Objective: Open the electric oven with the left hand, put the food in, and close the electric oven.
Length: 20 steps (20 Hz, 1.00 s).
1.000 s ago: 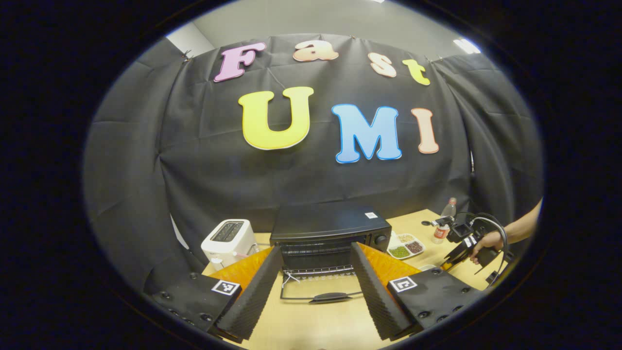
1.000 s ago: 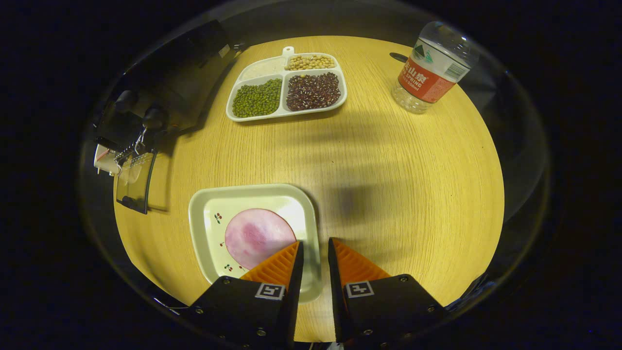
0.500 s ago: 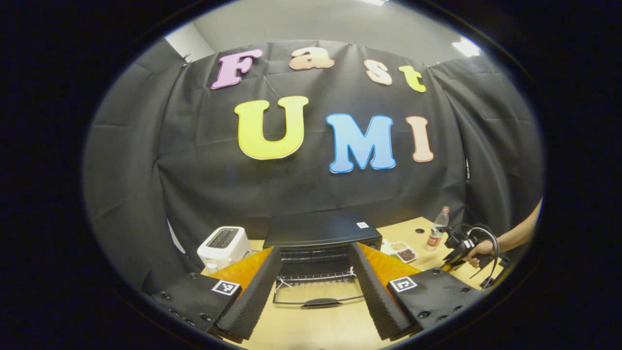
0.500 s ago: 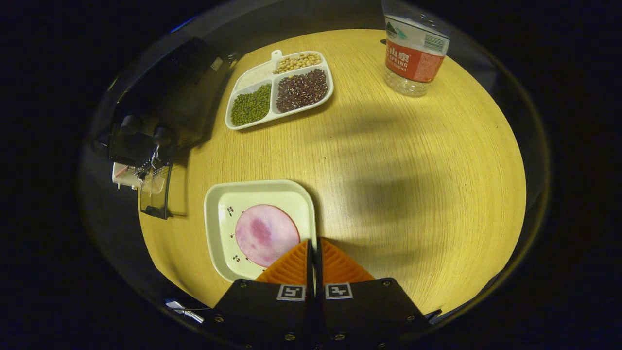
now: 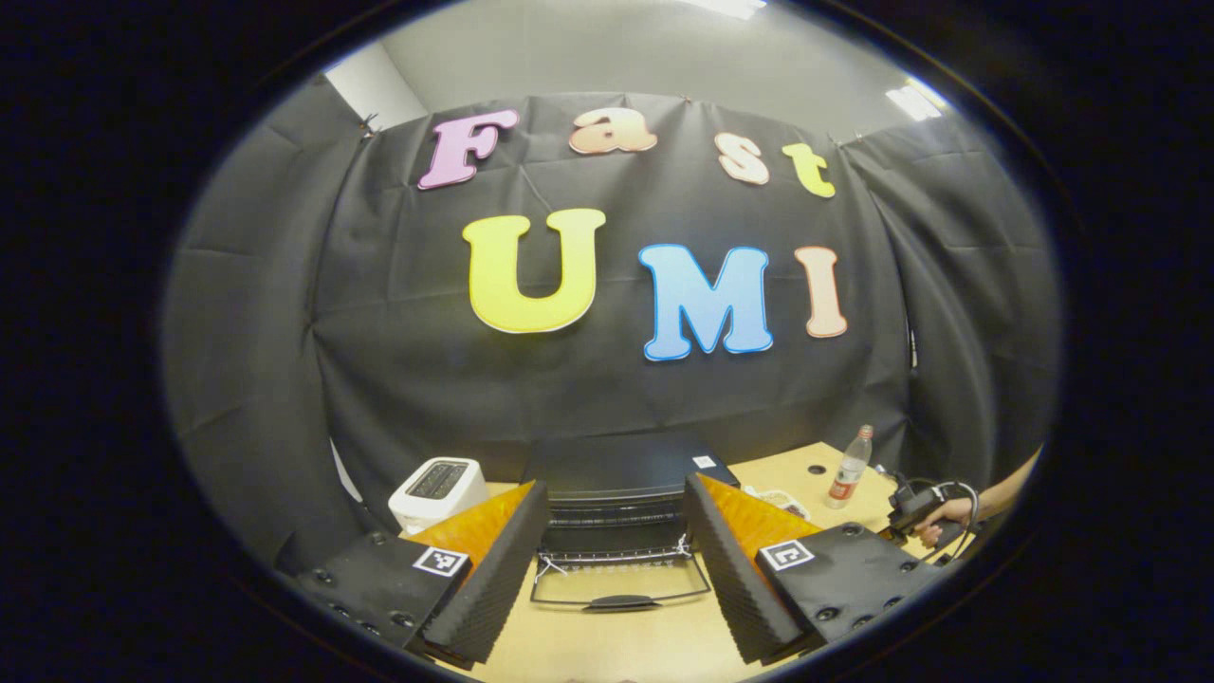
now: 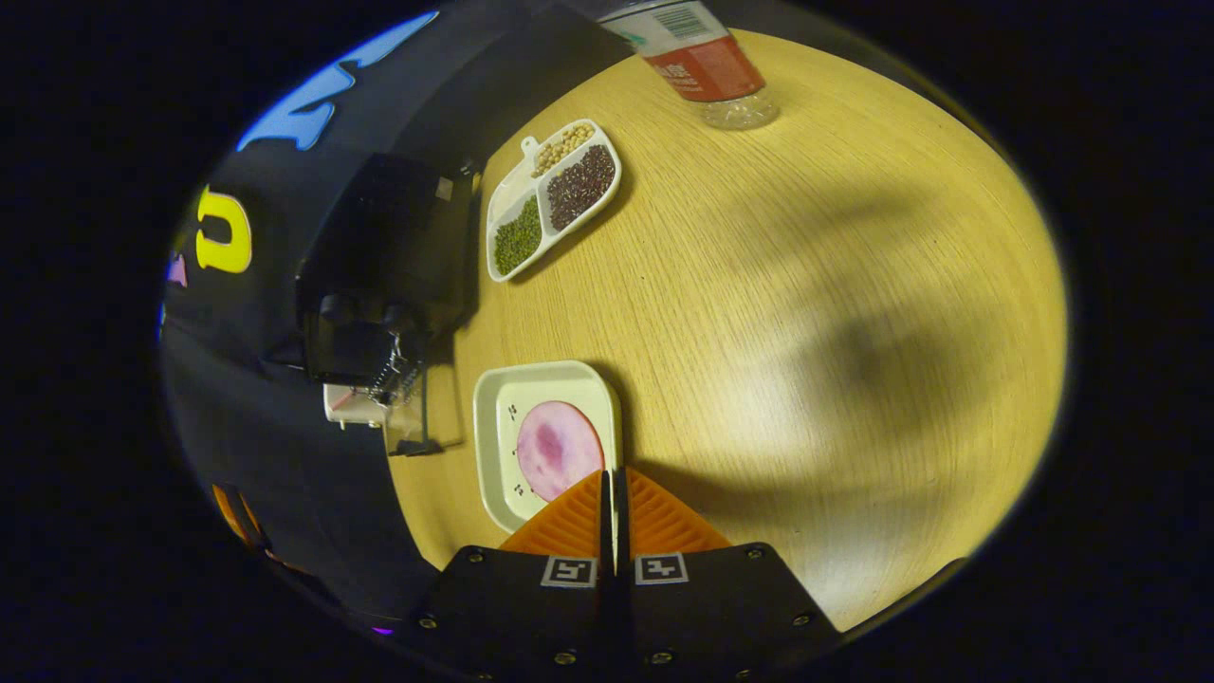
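Now the right gripper (image 6: pixel 612 493) is clenched on the plate's (image 6: pixel 493 432) rim to carry the ham slice (image 6: pixel 558 449); the left gripper (image 5: pixel 616 550) waits spread before the oven's (image 5: pixel 621 474) lowered door (image 5: pixel 621 583).

wooden table (image 6: pixel 806 313), oven (image 5: pixel 621 479), toaster (image 5: pixel 438 489), bottle (image 5: pixel 847 468)

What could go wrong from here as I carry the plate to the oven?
1. The right gripper pinches only the rim of the plate, so it may tilt and the ham slice could slide off.
2. The oven door lies open and flat, so the plate could catch on it.
3. The divided tray beside the oven could get knocked.
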Available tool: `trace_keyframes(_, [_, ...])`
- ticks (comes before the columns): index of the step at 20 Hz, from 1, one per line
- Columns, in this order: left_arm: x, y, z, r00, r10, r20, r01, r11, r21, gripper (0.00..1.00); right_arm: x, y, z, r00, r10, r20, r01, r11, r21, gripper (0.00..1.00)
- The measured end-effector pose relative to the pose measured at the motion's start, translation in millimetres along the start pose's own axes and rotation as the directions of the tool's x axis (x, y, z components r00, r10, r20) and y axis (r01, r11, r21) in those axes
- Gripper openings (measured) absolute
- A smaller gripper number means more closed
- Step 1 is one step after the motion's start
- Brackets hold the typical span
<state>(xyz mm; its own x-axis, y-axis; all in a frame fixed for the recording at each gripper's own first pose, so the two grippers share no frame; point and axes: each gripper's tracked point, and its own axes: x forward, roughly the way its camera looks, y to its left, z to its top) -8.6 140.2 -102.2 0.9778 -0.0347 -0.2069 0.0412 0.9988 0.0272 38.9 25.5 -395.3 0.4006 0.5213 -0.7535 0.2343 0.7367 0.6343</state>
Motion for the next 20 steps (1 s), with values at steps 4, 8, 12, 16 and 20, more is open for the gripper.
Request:
trace_keyframes(4, [4, -2, -2, 1.0, -0.009, -0.007, 0.009, 1.0, -0.008, 0.93, -3, -5, -1, 0.999, 0.005, 0.038, -0.007, 0.999, 0.04, 0.01])
trace_keyframes(8, [5, -5, -1, 1.0, -0.024, -0.003, 0.024, 1.0, -0.001, 0.91, -3, -10, 1, 0.994, -0.101, 0.047, 0.103, 0.994, -0.044, 0.0])
trace_keyframes(12, [3, -1, -5, 1.0, -0.021, -0.007, 0.021, 1.0, -0.008, 0.91, 2, 4, 1, 0.993, -0.113, 0.043, 0.117, 0.988, -0.096, 0.09])
trace_keyframes(16, [2, 8, -9, 1.0, -0.008, -0.017, 0.008, 1.0, -0.013, 0.91, 18, -7, -6, 0.973, -0.23, 0.003, 0.227, 0.962, -0.154, 0.15])
trace_keyframes(20, [1, 15, -13, 1.0, 0.002, -0.024, -0.002, 1.0, -0.015, 0.91, 22, -11, -6, 0.943, -0.334, -0.001, 0.326, 0.922, -0.206, 0.15])
